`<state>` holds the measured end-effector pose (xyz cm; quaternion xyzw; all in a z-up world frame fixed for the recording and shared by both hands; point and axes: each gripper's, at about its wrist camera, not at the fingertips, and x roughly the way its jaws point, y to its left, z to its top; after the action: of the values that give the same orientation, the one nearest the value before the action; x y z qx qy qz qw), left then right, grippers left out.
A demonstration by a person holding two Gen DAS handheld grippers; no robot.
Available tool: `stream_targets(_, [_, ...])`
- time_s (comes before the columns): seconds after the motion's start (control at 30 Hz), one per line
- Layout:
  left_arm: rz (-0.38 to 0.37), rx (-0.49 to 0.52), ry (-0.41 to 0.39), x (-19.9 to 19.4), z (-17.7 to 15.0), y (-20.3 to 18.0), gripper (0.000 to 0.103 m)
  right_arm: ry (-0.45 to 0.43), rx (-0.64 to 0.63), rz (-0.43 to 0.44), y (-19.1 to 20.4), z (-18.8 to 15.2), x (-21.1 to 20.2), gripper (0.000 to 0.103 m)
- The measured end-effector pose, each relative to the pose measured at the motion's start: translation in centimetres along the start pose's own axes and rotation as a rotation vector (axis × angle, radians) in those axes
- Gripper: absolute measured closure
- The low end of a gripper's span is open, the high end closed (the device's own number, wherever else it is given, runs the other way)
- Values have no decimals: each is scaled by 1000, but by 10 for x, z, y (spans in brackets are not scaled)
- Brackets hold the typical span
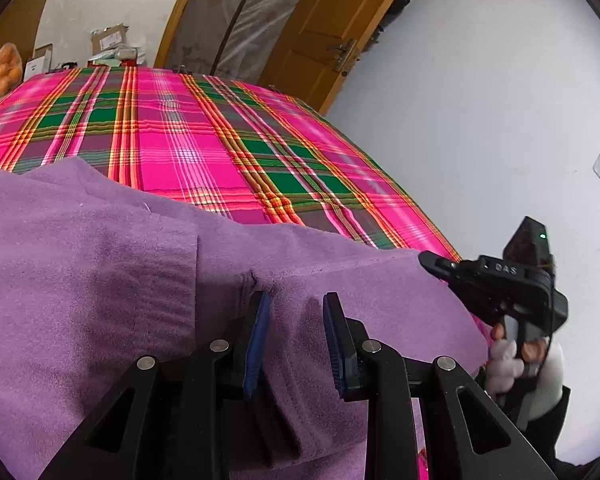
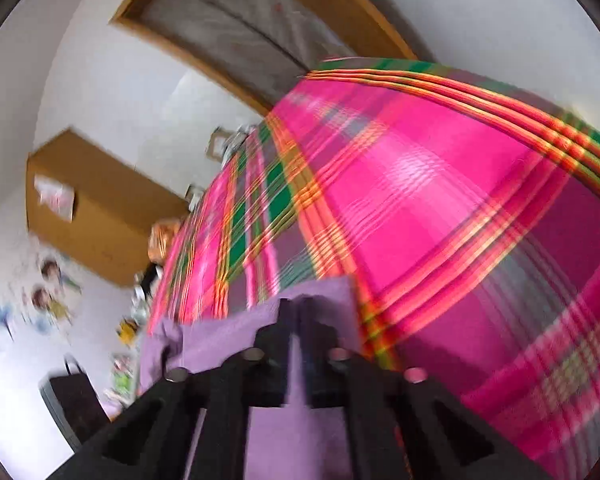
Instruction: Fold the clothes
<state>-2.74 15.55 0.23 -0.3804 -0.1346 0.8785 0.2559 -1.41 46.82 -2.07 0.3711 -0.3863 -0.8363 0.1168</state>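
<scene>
A purple fleece garment [image 1: 100,260] lies bunched on the near part of a bed with a pink, green and orange plaid sheet [image 1: 188,152]. My left gripper [image 1: 298,296] has a thick fold of it between its blue pads [image 1: 256,344], which press on the cloth. My right gripper [image 1: 425,258] reaches in from the right, and its tip meets the garment's right-hand edge. In the blurred right wrist view, the right gripper [image 2: 296,304] has its fingers together over the purple garment [image 2: 220,340], near its corner on the plaid sheet [image 2: 440,208].
A person's hand [image 1: 534,350] holds the right gripper beside the bed's right edge. Beyond the bed are a wooden door [image 1: 324,32], cardboard boxes [image 1: 108,38] and a bag of oranges [image 1: 0,72]. A large brown box [image 2: 92,208] and a dark bag [image 2: 72,400] stand by the wall.
</scene>
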Motion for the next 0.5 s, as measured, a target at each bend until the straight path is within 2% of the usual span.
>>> stream_targets(0.03, [-1, 0, 0, 0, 0, 0, 74, -22, 16, -25, -4, 1, -4, 102])
stream_targets(0.1, [-5, 2, -1, -1, -2, 0, 74, -66, 27, -2, -9, -2, -15, 97])
stream_targets(0.23, [-5, 10, -4, -8, -4, -2, 74, -136, -87, 90, 1, -29, -42, 93])
stream_targets(0.3, [-2, 21, -9, -10, -6, -3, 74, -134, -164, 103, 10, -47, -47, 92])
stream_targets(0.33, [-2, 24, -11, -11, -7, -3, 74, -123, -218, 73, 13, -56, -45, 93])
stream_targets(0.4, [-3, 21, -13, -15, -9, -2, 74, -116, -320, 5, 18, -73, -42, 101])
stream_targets(0.5, [6, 29, -20, -24, -16, -3, 74, -157, -423, -60, 25, -86, -46, 101])
